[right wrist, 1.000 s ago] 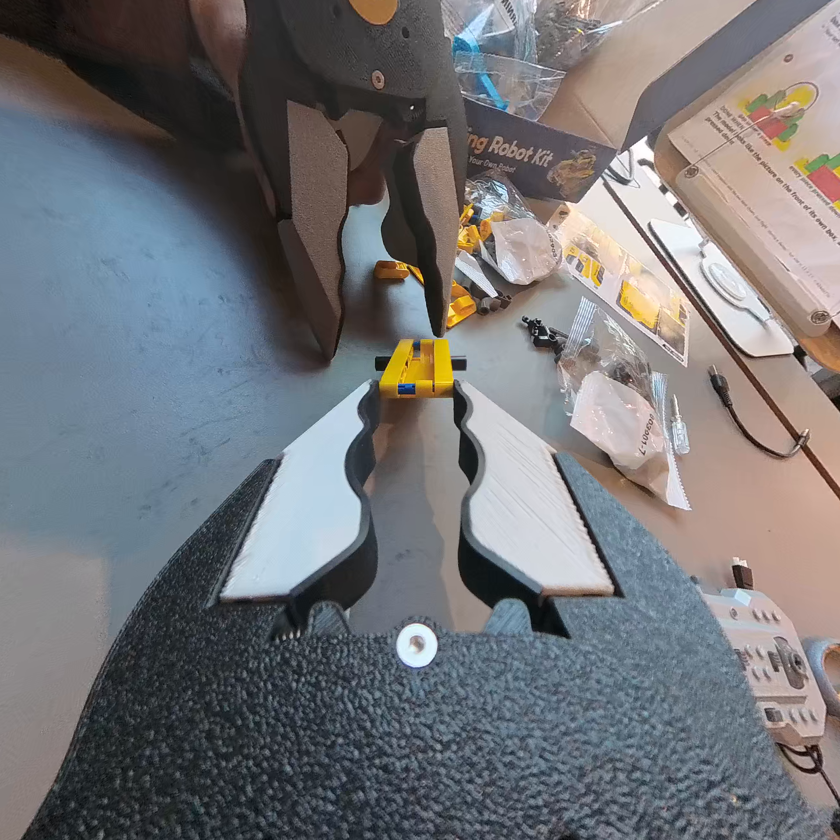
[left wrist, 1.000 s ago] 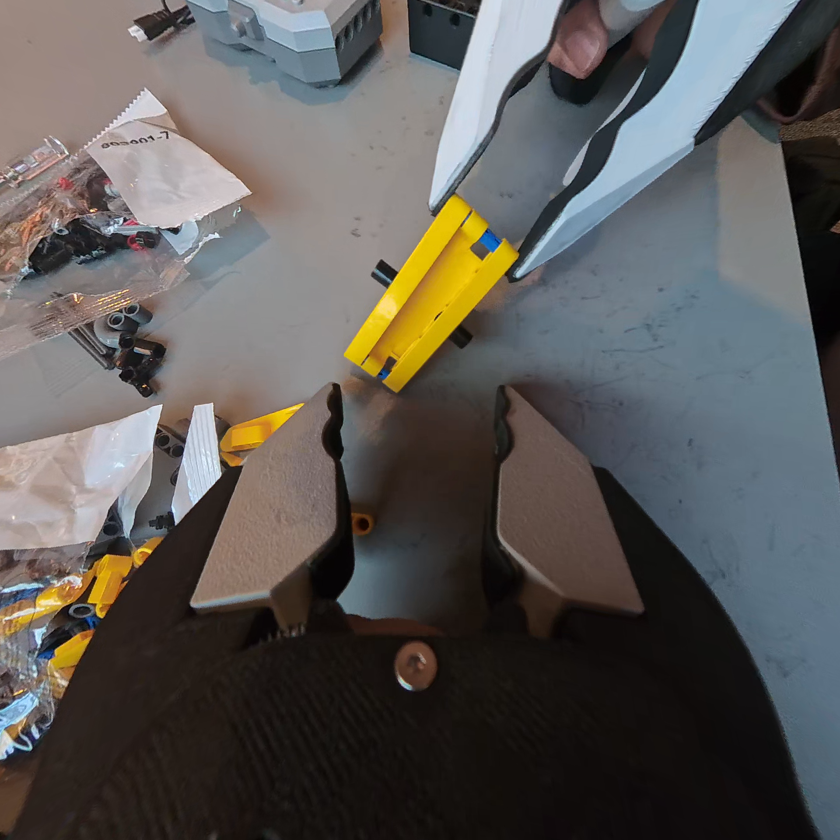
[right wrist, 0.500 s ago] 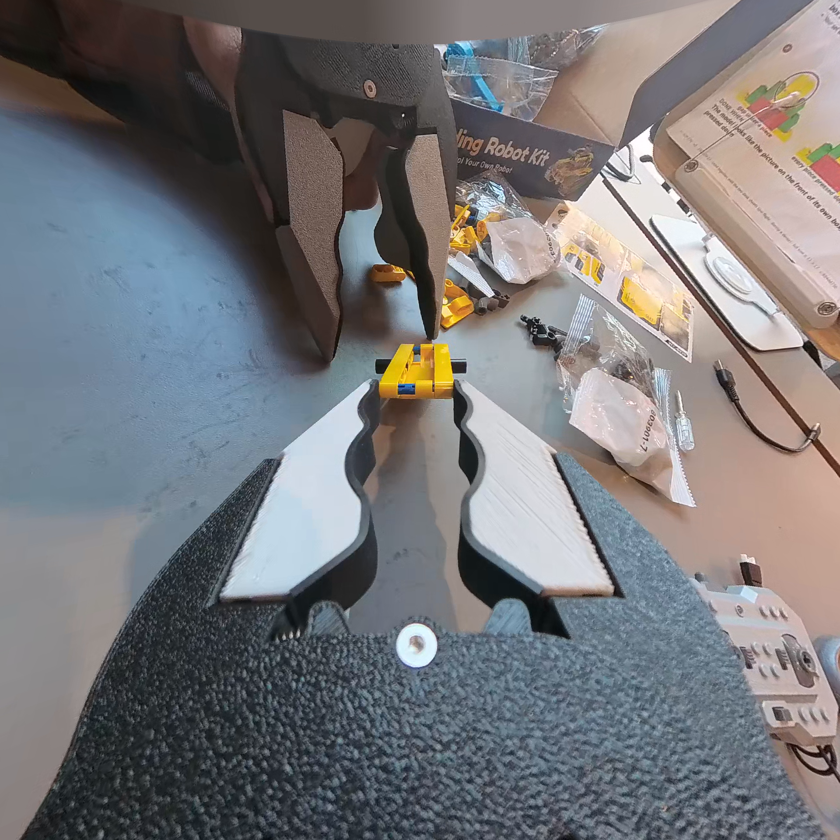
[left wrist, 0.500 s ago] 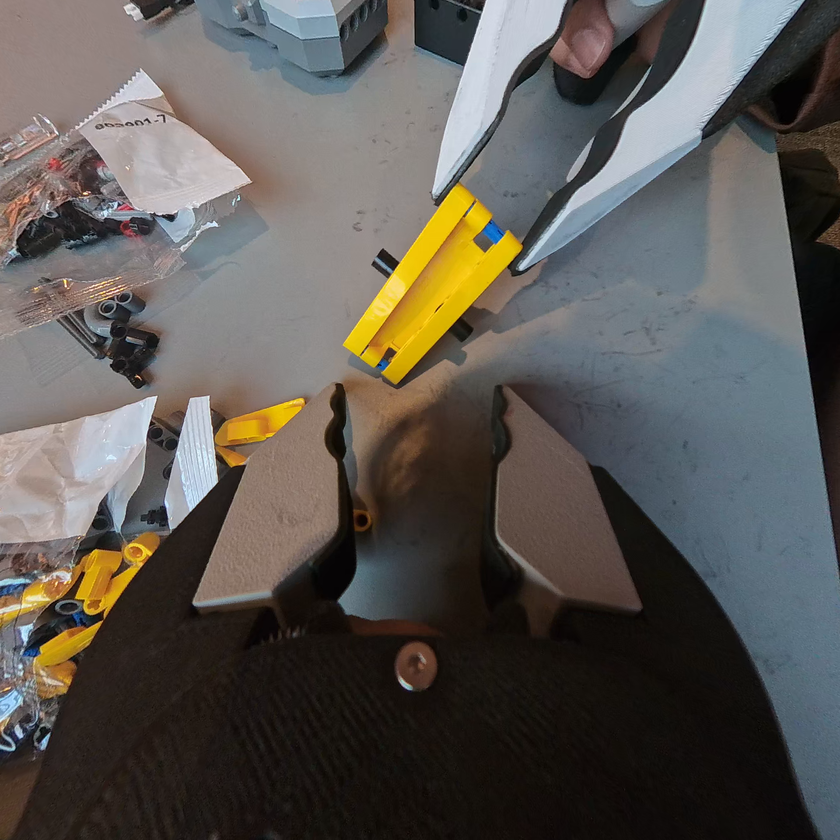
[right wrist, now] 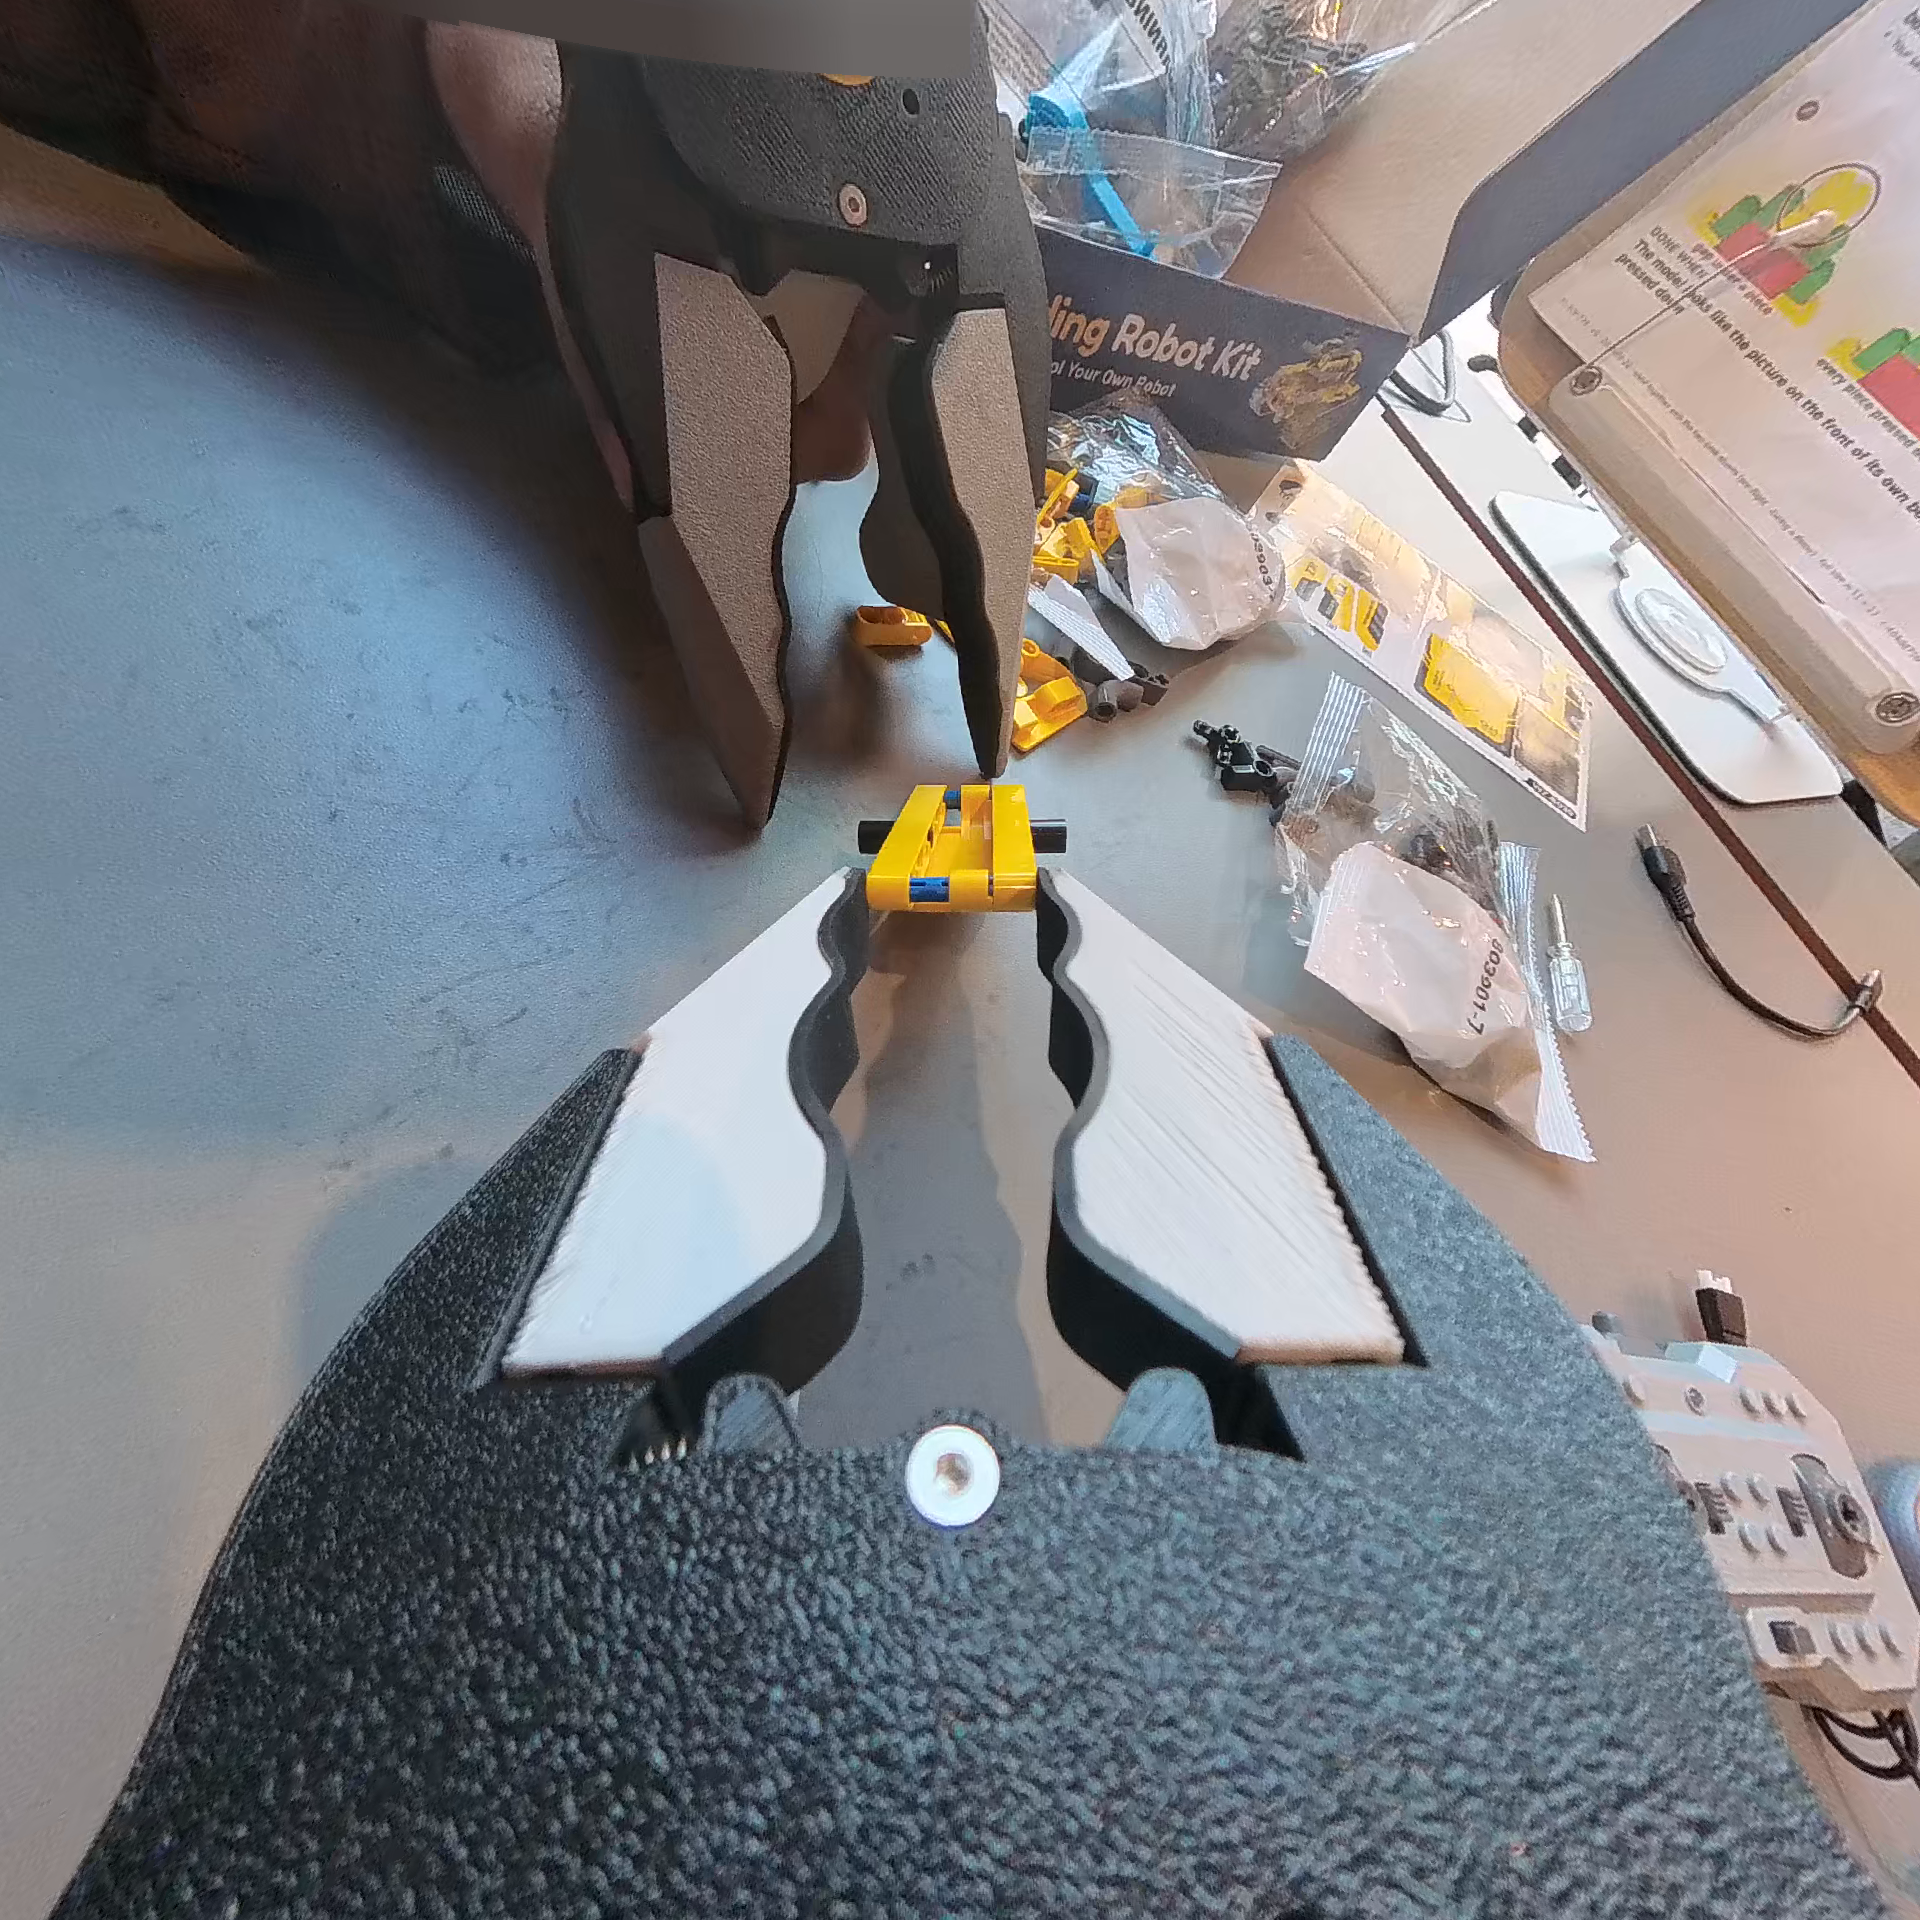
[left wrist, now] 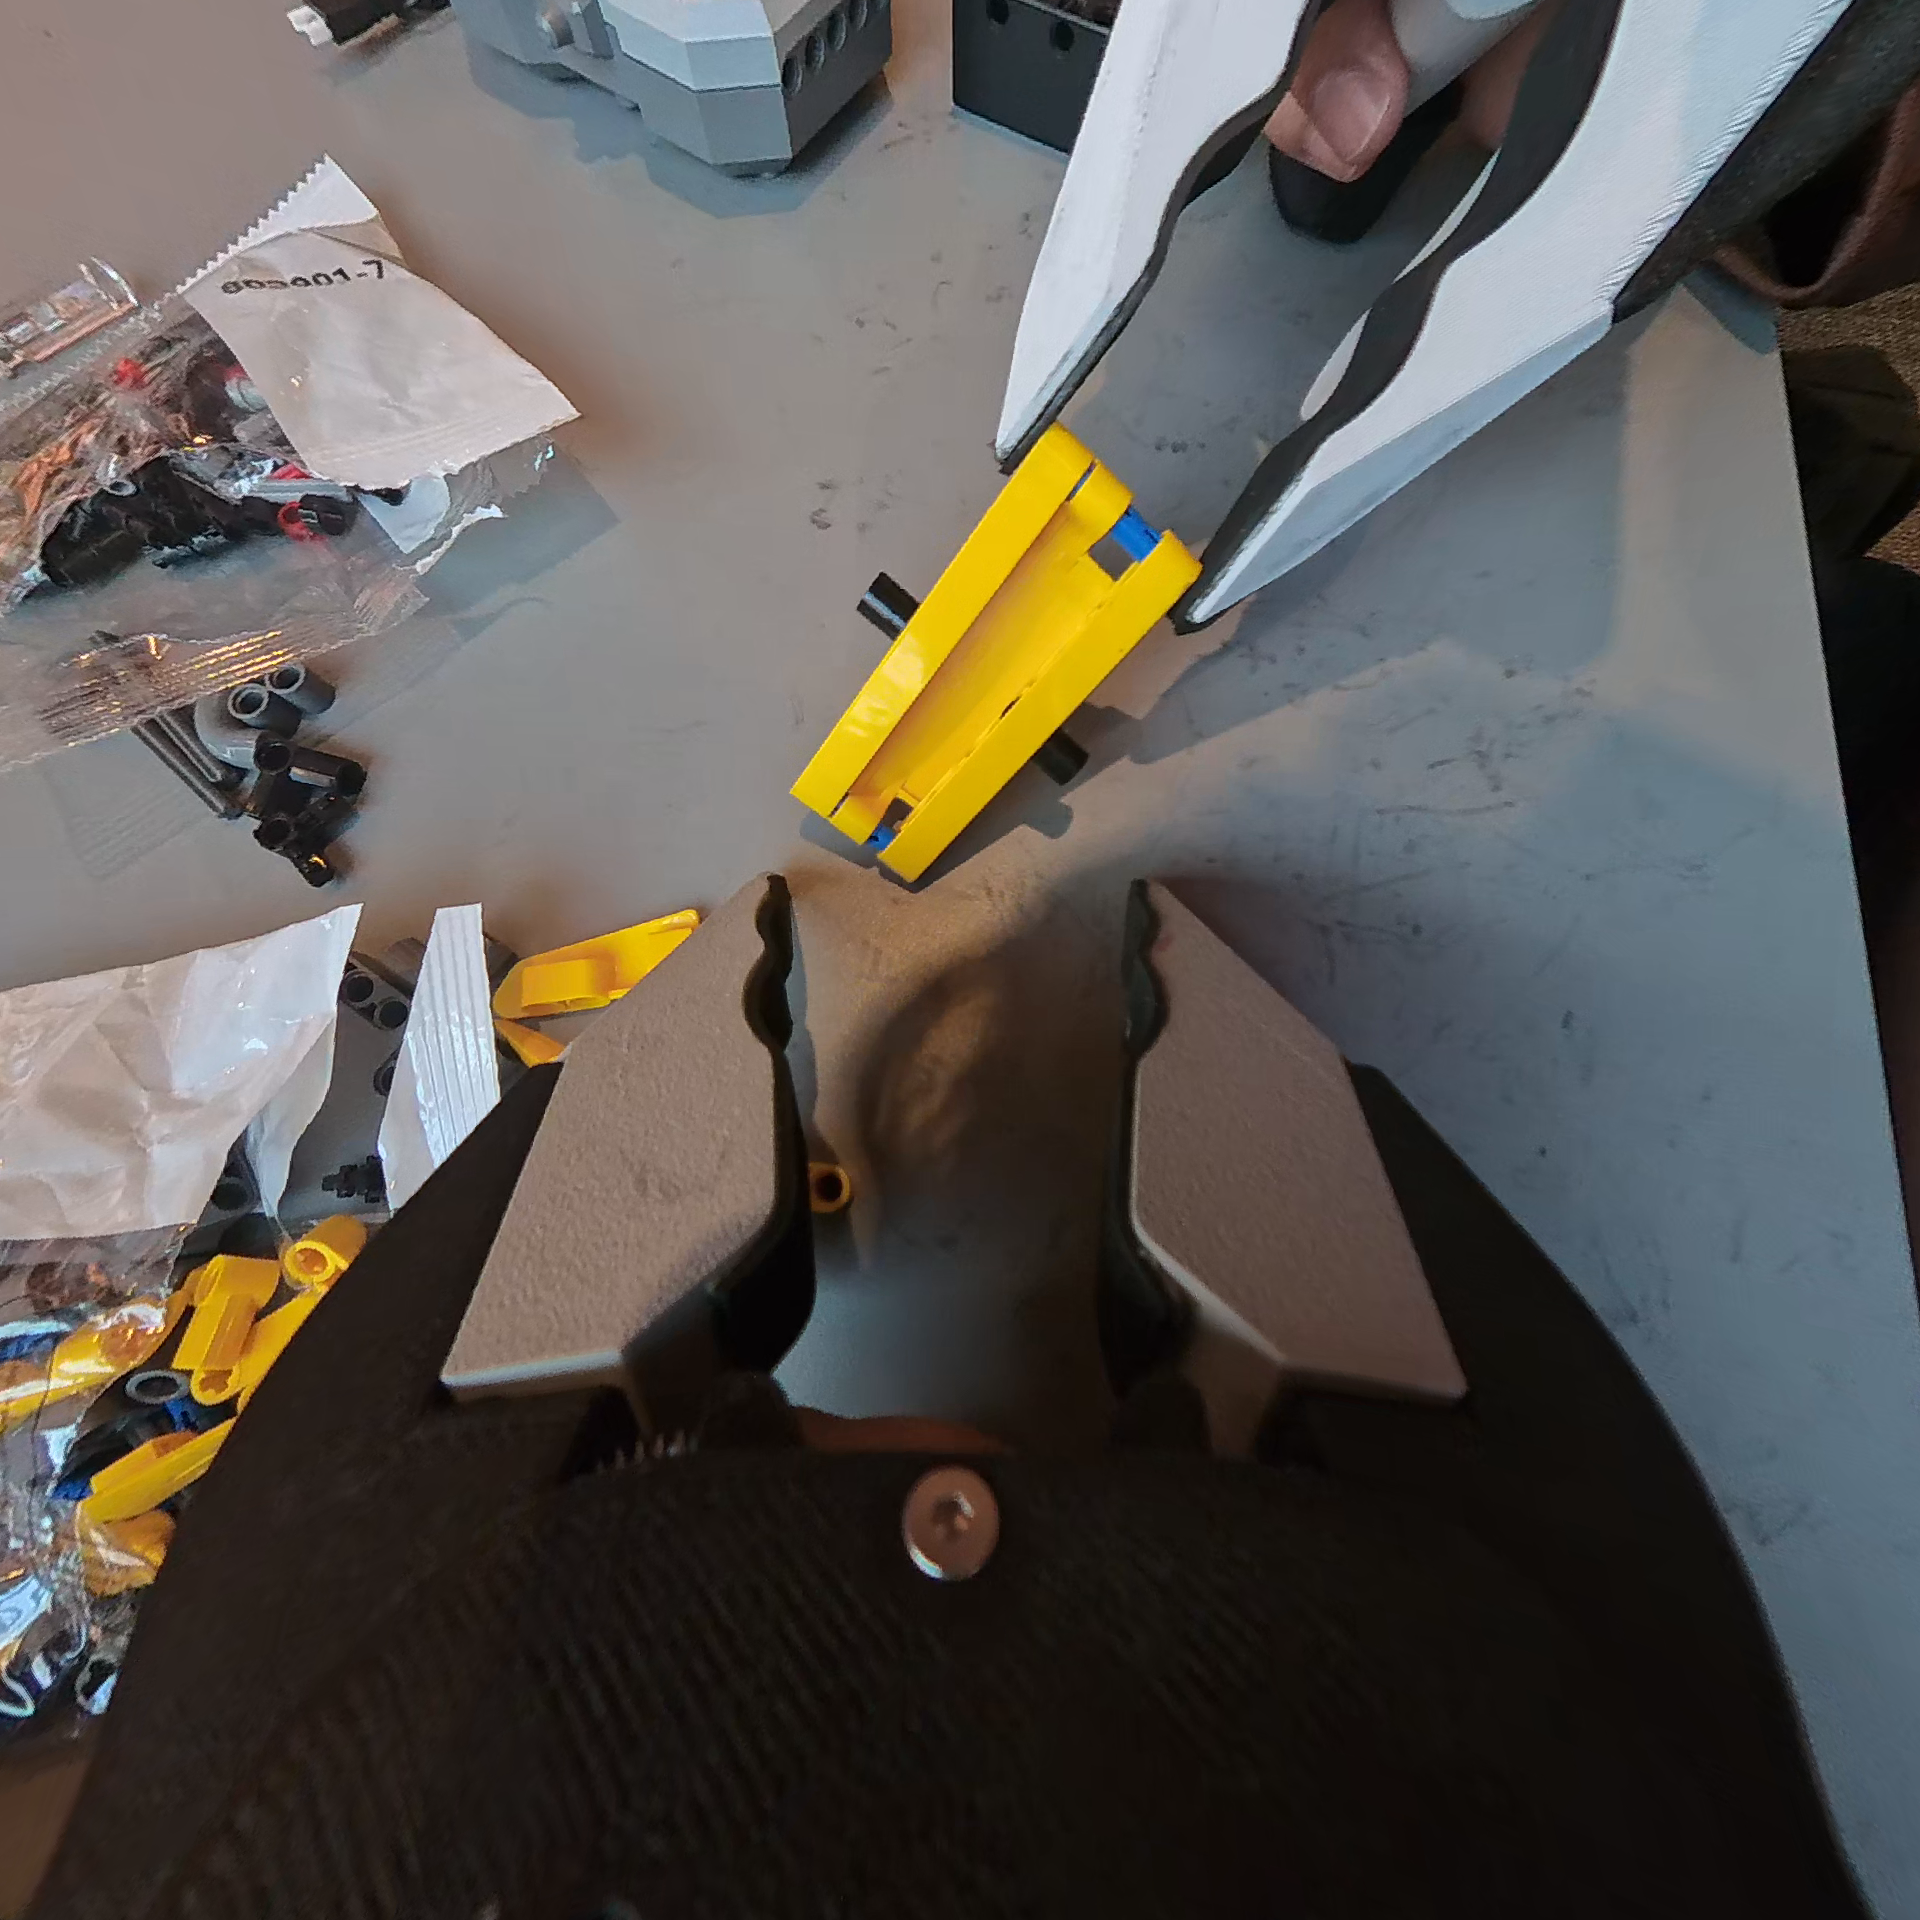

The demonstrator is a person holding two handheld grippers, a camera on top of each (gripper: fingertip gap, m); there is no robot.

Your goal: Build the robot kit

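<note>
Since the earlier frame, very little is moving: my left gripper (left wrist: pixel 956 894) is drifting slightly back from the yellow assembly (left wrist: pixel 987 665), so a little more bare desk (left wrist: pixel 1455 987) is showing between its fingertips and the assembly's end. The assembly itself is keeping the same place and angle under my right gripper (right wrist: pixel 948 888).

My right fingers are closing on the assembly's end, one tip against each side beam, with the blue pin between them. As far as the views show, they are pinching it while it is lying flat on the desk. A black axle is sticking out on both sides.

My left fingers are standing apart and holding nothing. Seen from the right wrist, one tip is hanging just at the assembly's far edge and the other to its left. A small orange bush (left wrist: pixel 828 1184) is lying between them, and parts bags (left wrist: pixel 343 353) are lying to one side.
</note>
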